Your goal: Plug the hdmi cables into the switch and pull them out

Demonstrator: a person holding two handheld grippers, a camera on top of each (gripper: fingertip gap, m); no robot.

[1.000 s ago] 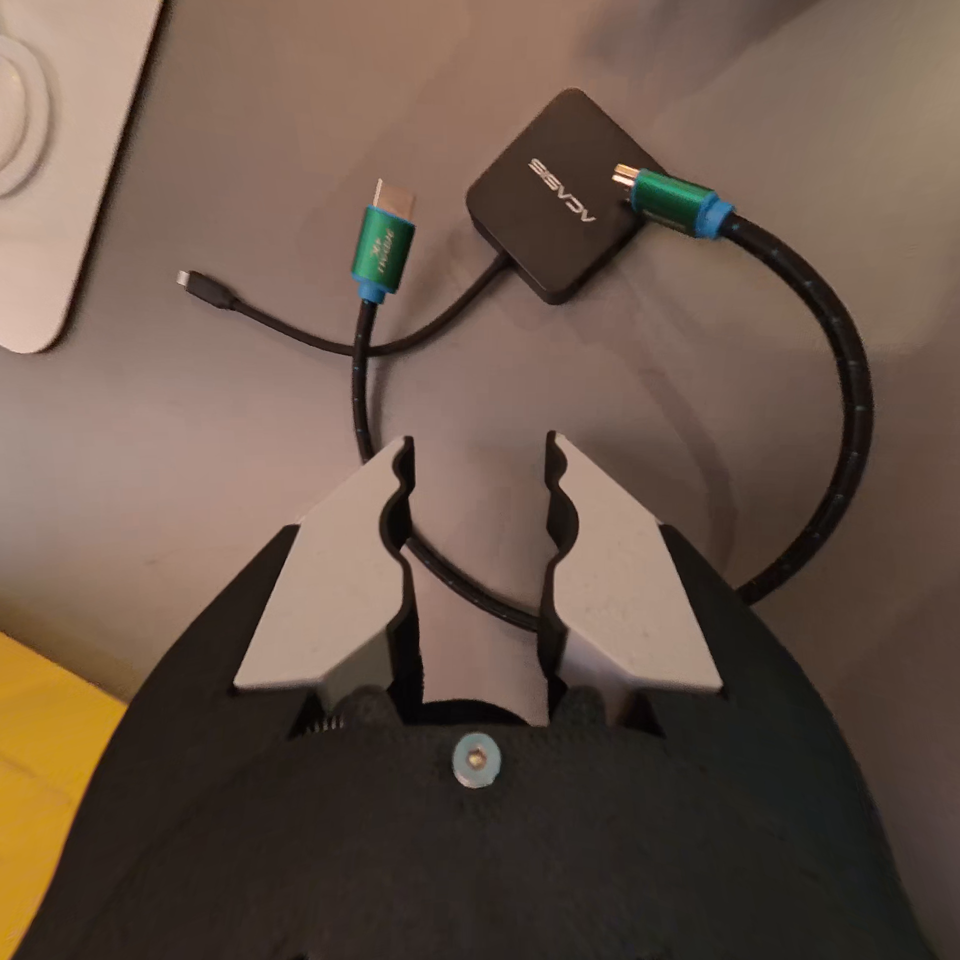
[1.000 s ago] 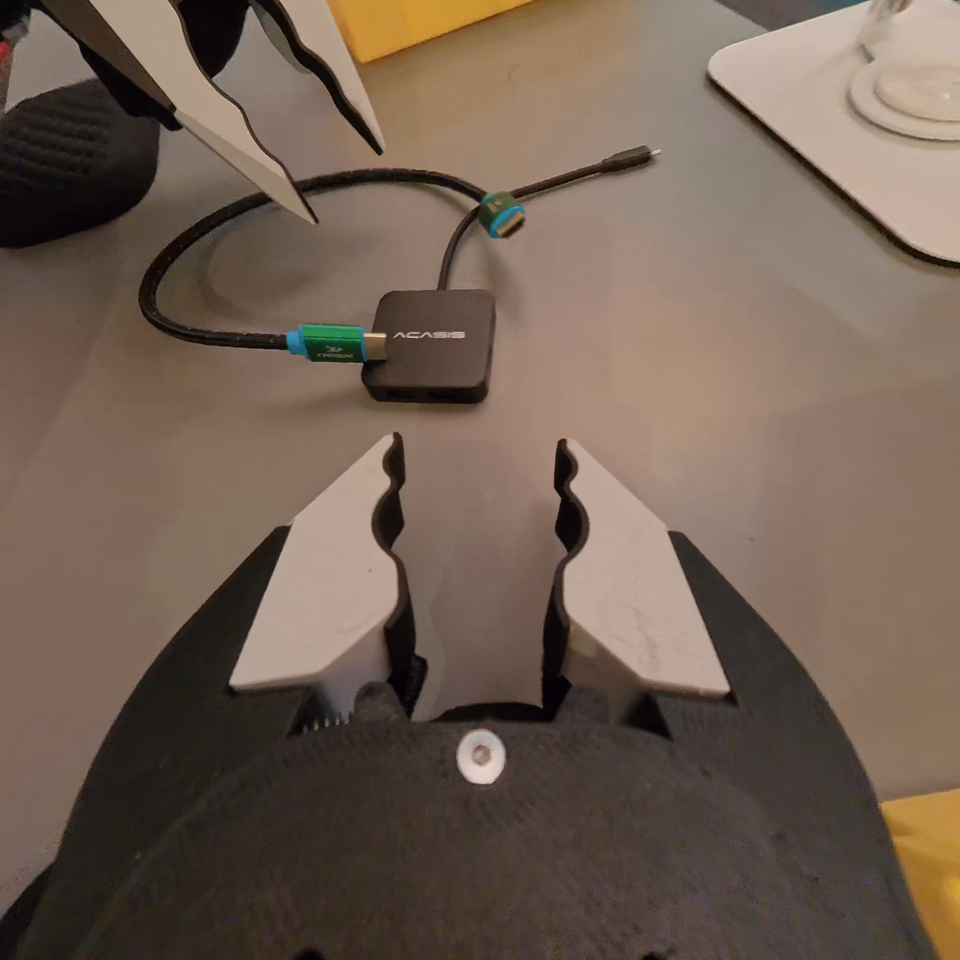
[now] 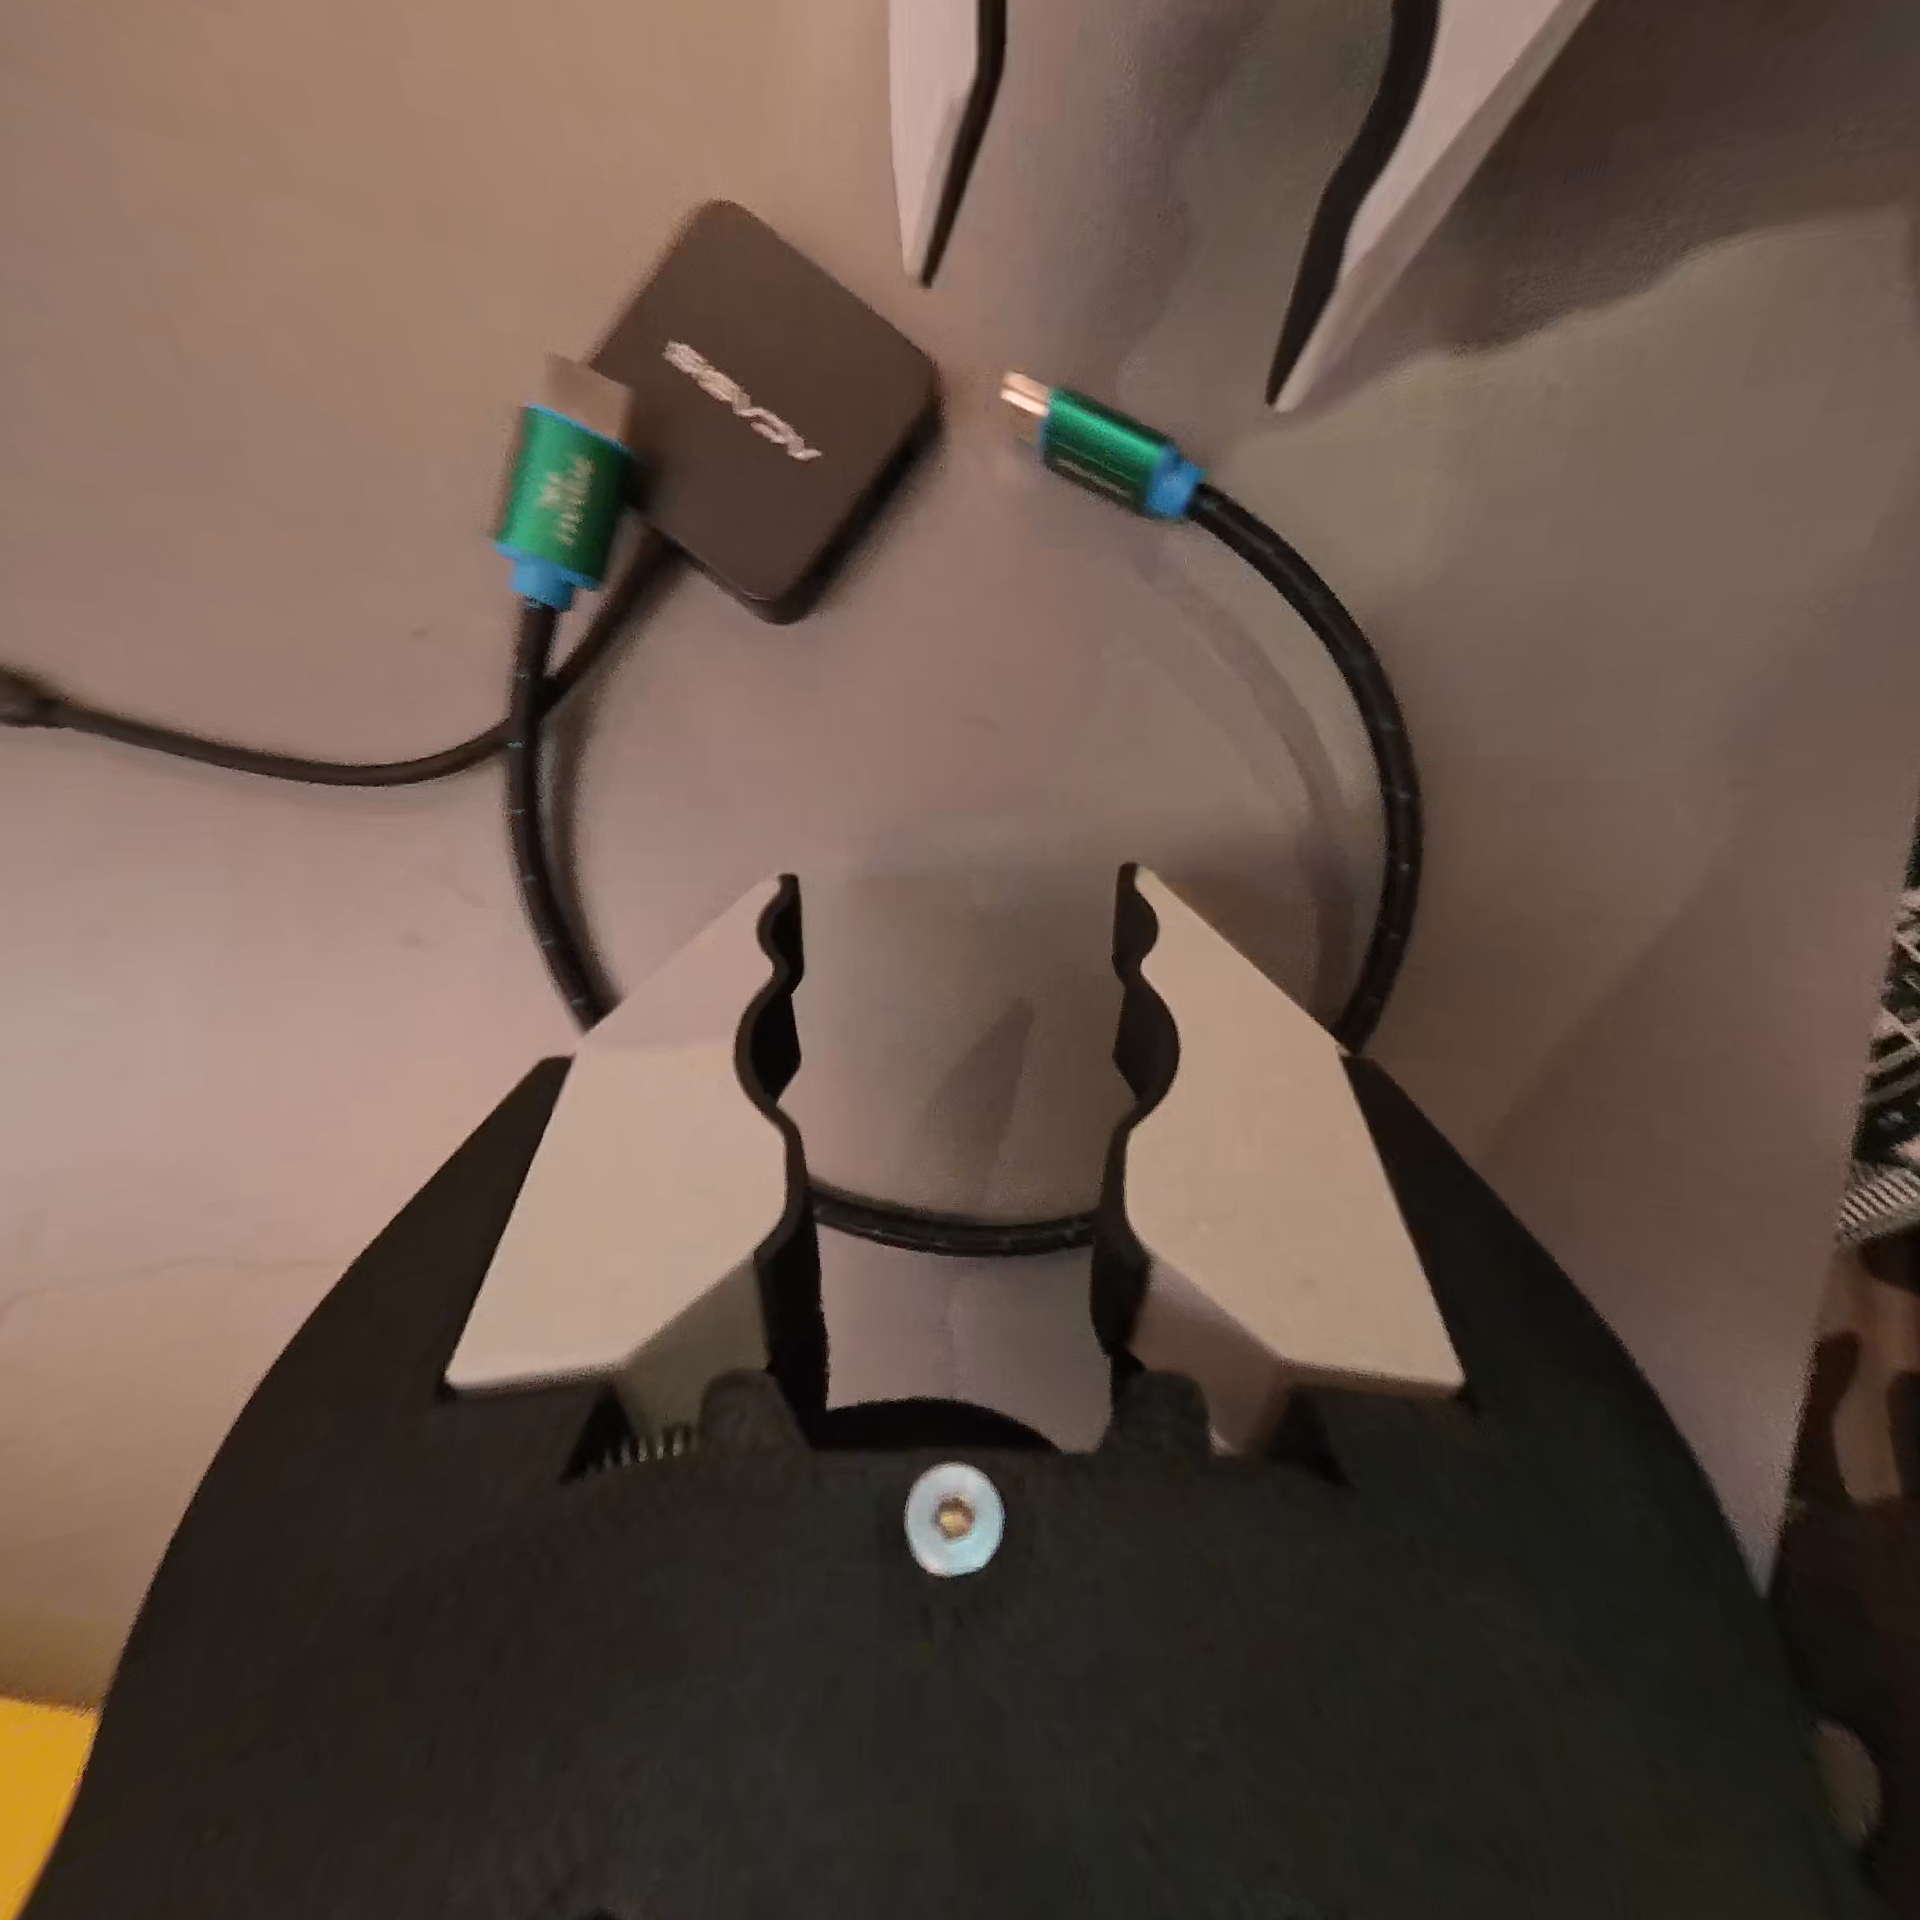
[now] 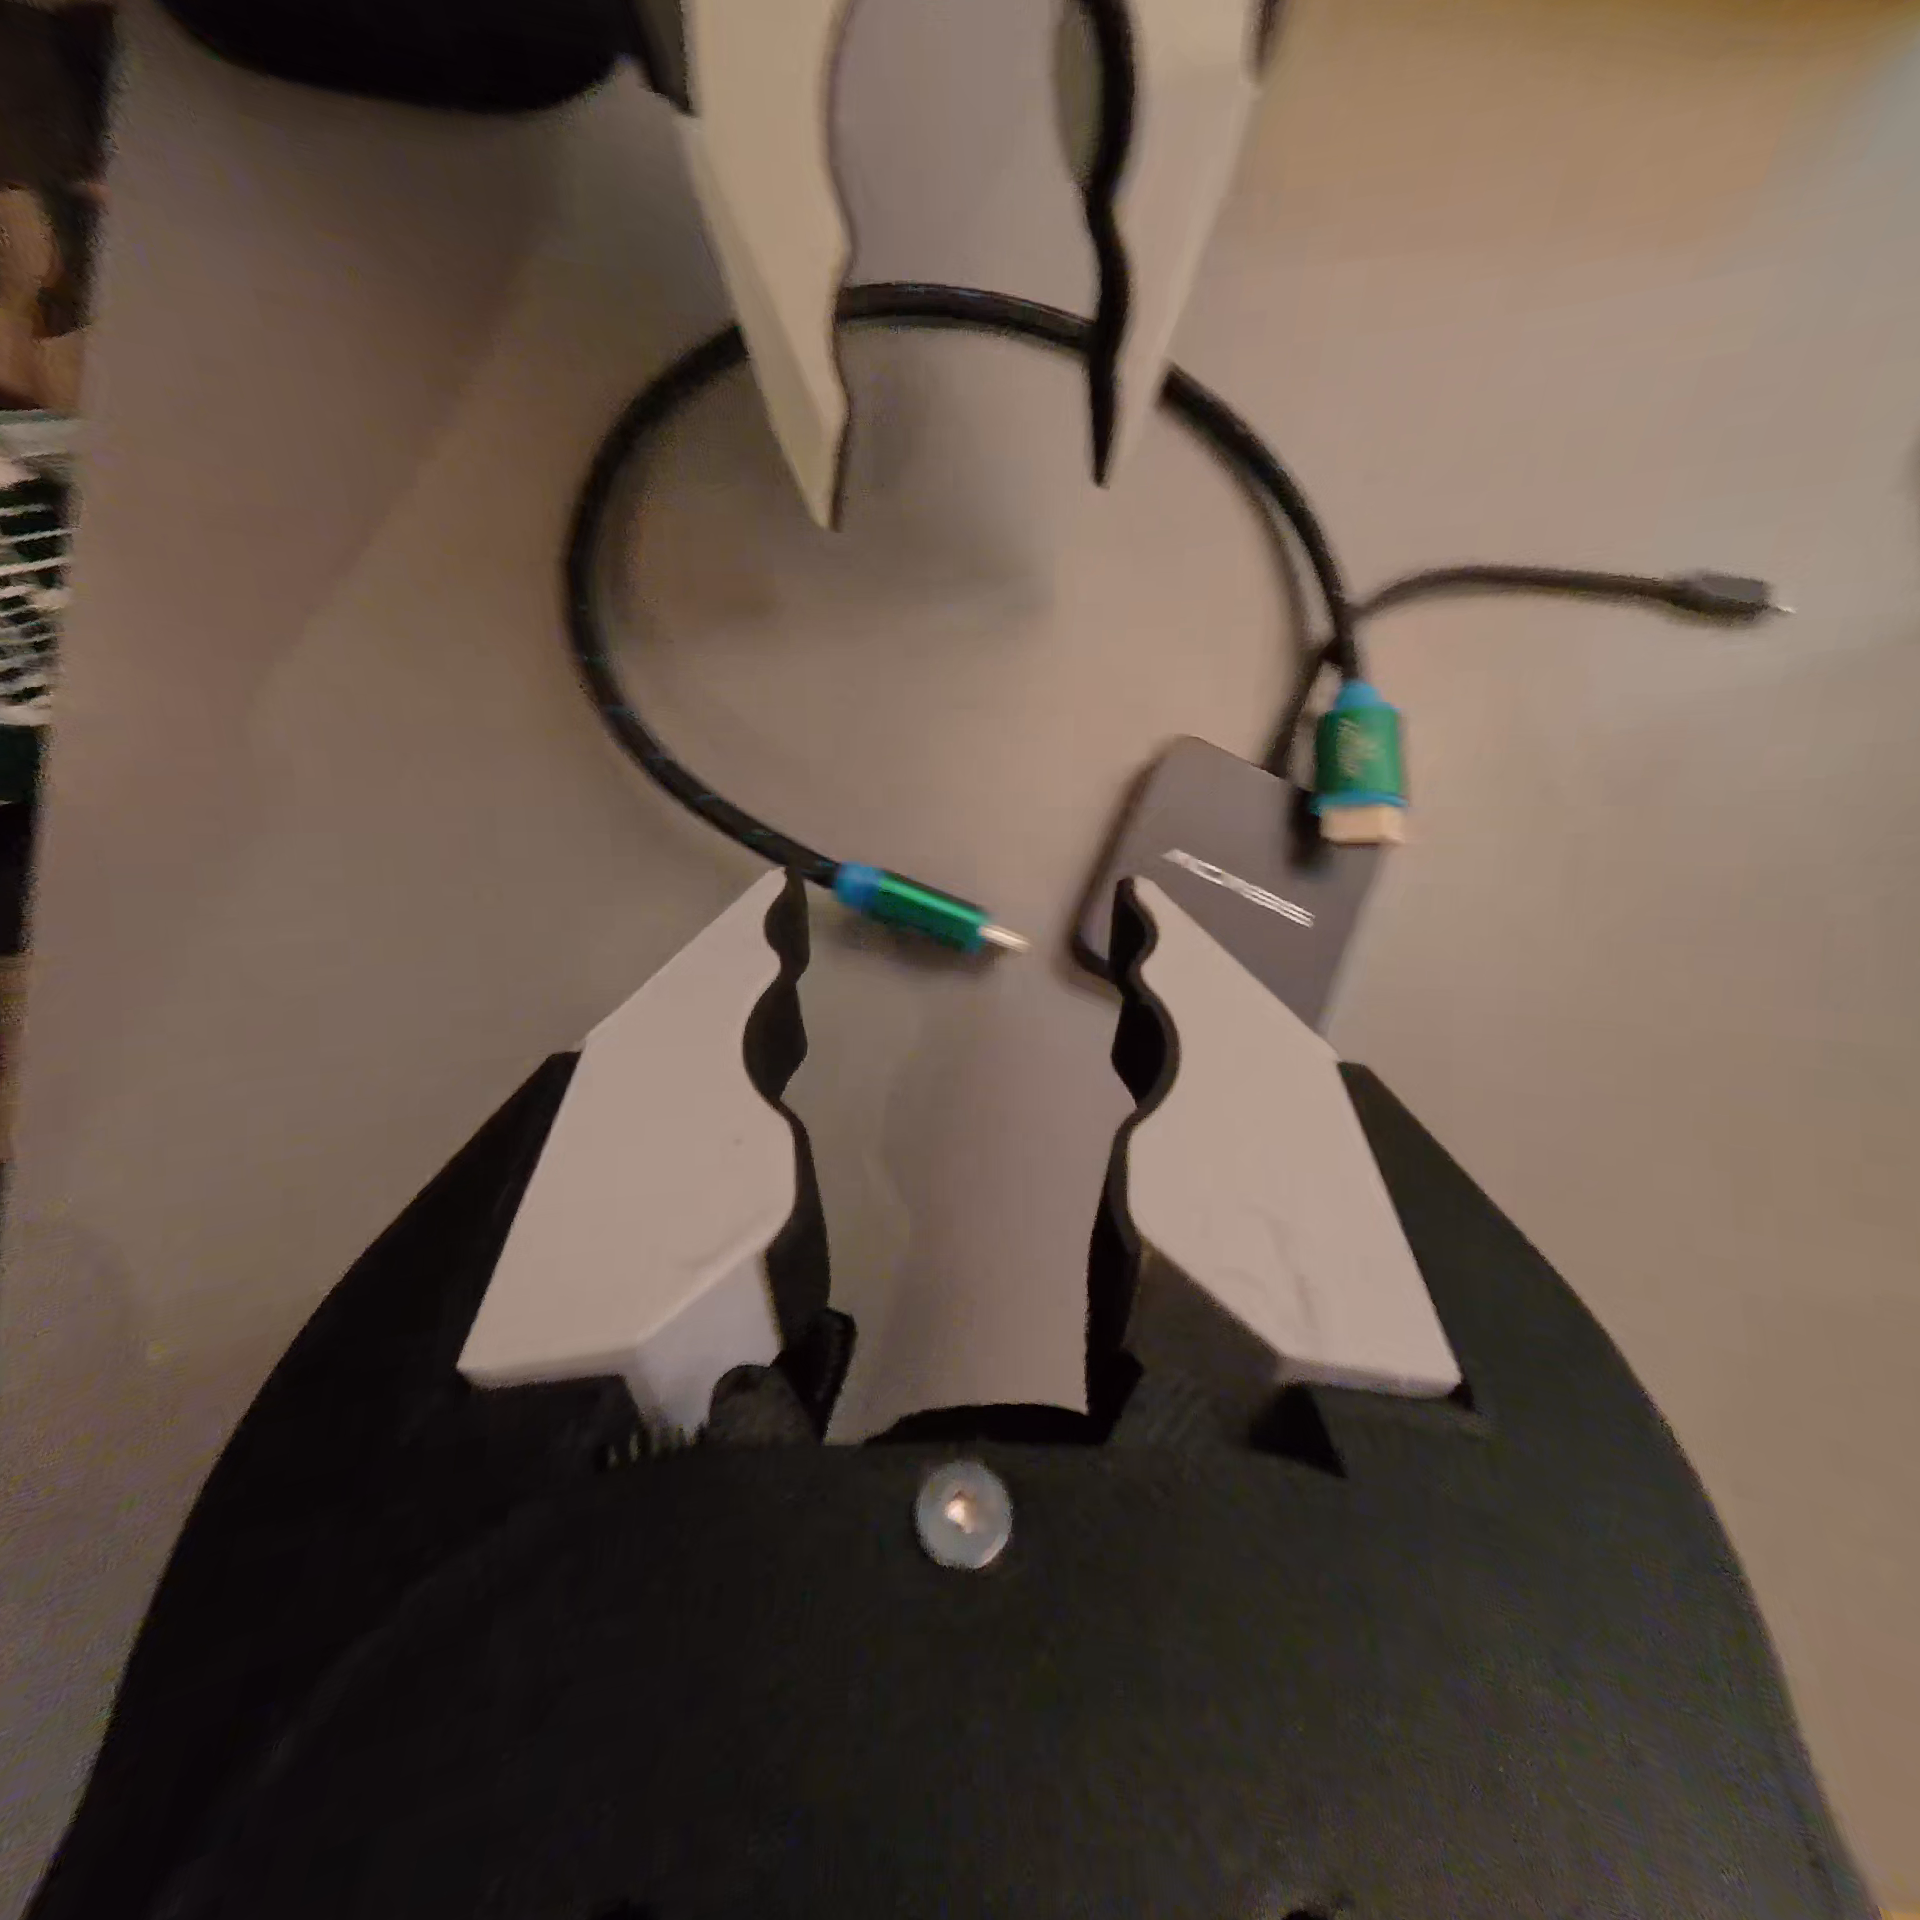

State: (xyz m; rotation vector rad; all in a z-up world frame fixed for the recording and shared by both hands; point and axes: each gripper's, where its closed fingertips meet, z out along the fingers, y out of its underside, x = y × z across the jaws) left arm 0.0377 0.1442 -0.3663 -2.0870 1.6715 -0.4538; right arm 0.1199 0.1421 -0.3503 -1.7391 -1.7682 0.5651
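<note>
Both the right gripper [image 4: 951,914] and left gripper [image 3: 951,904] are seen spread apart and empty; the loose plug [image 4: 920,912], long axis aimed at the switch [image 4: 1247,883], lies nearest the right gripper.

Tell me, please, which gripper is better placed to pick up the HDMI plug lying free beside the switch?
Right, probably. The right gripper is open with the free HDMI plug lying just beyond its fingertips, beside the switch. The left gripper, also open, sits farther back over the cable loop.
</note>
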